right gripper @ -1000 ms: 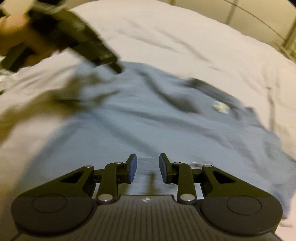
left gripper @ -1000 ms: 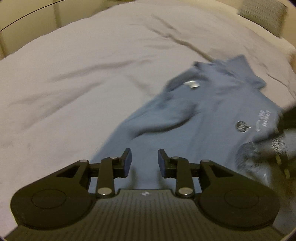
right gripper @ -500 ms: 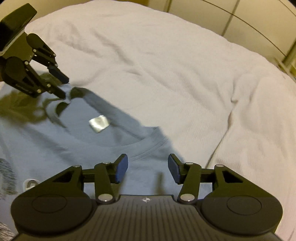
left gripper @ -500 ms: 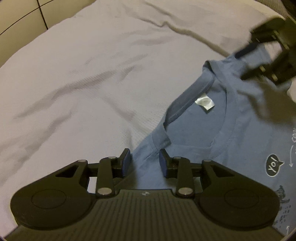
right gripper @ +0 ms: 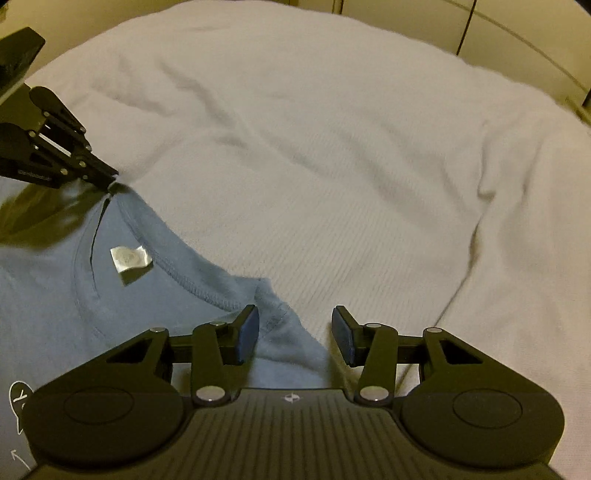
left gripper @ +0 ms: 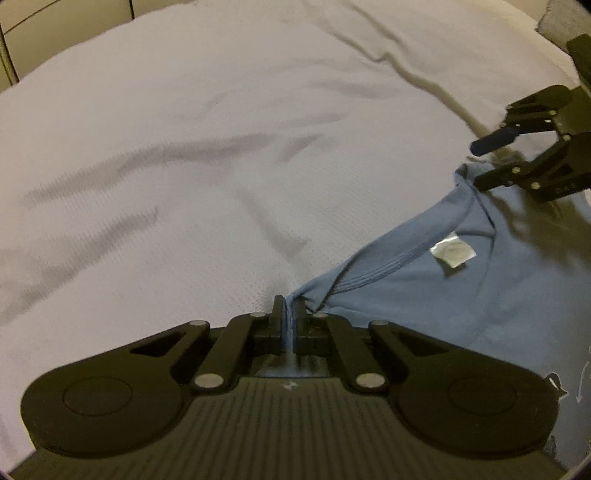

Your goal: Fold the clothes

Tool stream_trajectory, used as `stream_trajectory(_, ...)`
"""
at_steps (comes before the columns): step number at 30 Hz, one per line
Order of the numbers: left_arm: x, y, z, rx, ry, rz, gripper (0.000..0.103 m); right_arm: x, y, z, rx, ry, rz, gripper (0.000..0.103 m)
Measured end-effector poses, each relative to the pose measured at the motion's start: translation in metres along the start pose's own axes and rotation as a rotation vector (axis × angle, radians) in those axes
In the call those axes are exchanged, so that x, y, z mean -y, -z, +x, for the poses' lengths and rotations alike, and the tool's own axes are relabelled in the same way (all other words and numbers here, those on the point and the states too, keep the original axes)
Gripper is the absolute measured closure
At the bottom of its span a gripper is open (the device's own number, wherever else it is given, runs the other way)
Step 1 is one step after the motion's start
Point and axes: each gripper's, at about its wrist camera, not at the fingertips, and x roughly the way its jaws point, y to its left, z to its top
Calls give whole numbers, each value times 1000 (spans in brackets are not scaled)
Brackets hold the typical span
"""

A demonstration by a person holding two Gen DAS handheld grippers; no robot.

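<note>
A blue T-shirt point(left gripper: 480, 314) lies face up on the bed, its collar and white neck label point(left gripper: 452, 253) toward me. My left gripper point(left gripper: 290, 314) is shut on the shirt's edge beside the collar, with a pinch of blue cloth between its fingers. In the right wrist view the left gripper point(right gripper: 109, 181) holds the far end of the collar. My right gripper point(right gripper: 295, 332) is open, and the shirt's point(right gripper: 55, 295) other shoulder corner lies between its blue pads point(right gripper: 247, 332). From the left wrist view, the right gripper point(left gripper: 480, 162) hovers open at the collar's far end.
A wrinkled white bedsheet point(left gripper: 184, 147) spreads under everything and fills most of both views, bedsheet point(right gripper: 351, 166). A grey pillow point(left gripper: 557, 22) sits at the far right corner. Pale wall panels point(right gripper: 517, 26) run behind the bed.
My left gripper has gone from open to shut on the shirt's edge by the collar. My right gripper has opened wider and now straddles the other shoulder corner.
</note>
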Motion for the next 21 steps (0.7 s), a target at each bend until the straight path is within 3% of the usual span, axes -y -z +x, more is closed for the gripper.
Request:
stream_trajectory(1, -1, 0, 2, -3, 1, -18, 102, 0, 2, 1, -5, -5, -8, 68)
stream_trajectory(3, -4, 0, 5, -7, 7, -62, 101, 4, 2, 0, 0, 12, 13, 73)
stream_trajectory(6, -11, -1, 3, 0, 9, -115, 95, 11, 0, -1, 14, 45, 58, 73)
stream_trajectory(10, -21, 1, -17, 37, -7, -182, 78, 8, 2, -20, 55, 97, 83, 72)
stream_trajectory(12, -24, 5, -32, 69, -23, -211, 78, 2, 7, -32, 69, 112, 100, 72)
stream_trajectory(17, -18, 32, -78, 109, -74, -244, 78, -25, 47, -59, 36, 72, 165, 68)
stream_trajectory(21, 9, 74, -114, 79, -69, -258, 78, -58, 94, -68, -38, 20, 175, 65)
